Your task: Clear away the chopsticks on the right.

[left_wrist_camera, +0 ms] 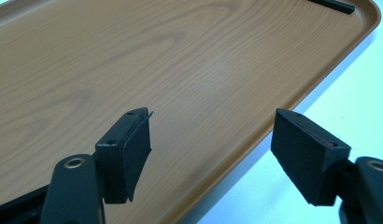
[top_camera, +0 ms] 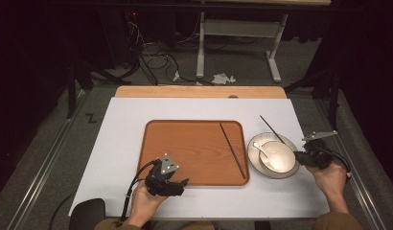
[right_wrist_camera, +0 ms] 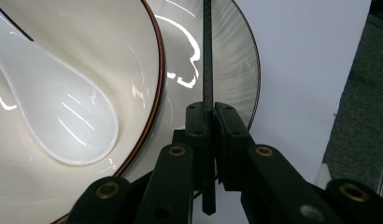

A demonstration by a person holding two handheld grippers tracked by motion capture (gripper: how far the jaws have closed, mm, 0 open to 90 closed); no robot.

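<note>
Here the white surface (top_camera: 118, 143) carries a wooden tray (top_camera: 185, 148) at its middle, and just right of the tray a plate (top_camera: 254, 167) with a cream bowl (top_camera: 283, 155) on it. A white spoon (top_camera: 264, 154) lies in the bowl, its scoop shown large in the right gripper view (right_wrist_camera: 63, 126).

The right gripper (top_camera: 302, 157), held in the person's right hand (top_camera: 331, 179) at the right edge of the surface, is clamped on a dark chopstick (top_camera: 272, 130). In the right gripper view the jaws are pressed together on the stick (right_wrist_camera: 208, 70), which passes between them and runs away over the plate's rim (right_wrist_camera: 236, 70). From above, the stick slants up and to the left, past the far side of the plate.

A second chopstick (top_camera: 232, 150) lies inside the tray along its right side, its far end pointing left; its tip appears at the top of the left gripper view (left_wrist_camera: 332, 4).

The left gripper (top_camera: 178, 184), in the left hand (top_camera: 144, 203), hovers at the tray's near edge with its jaws spread wide and nothing between them. Its own view shows one pad (left_wrist_camera: 133, 149) over the tray's wood (left_wrist_camera: 157, 60) and the other over the white surface beside the rim.
</note>
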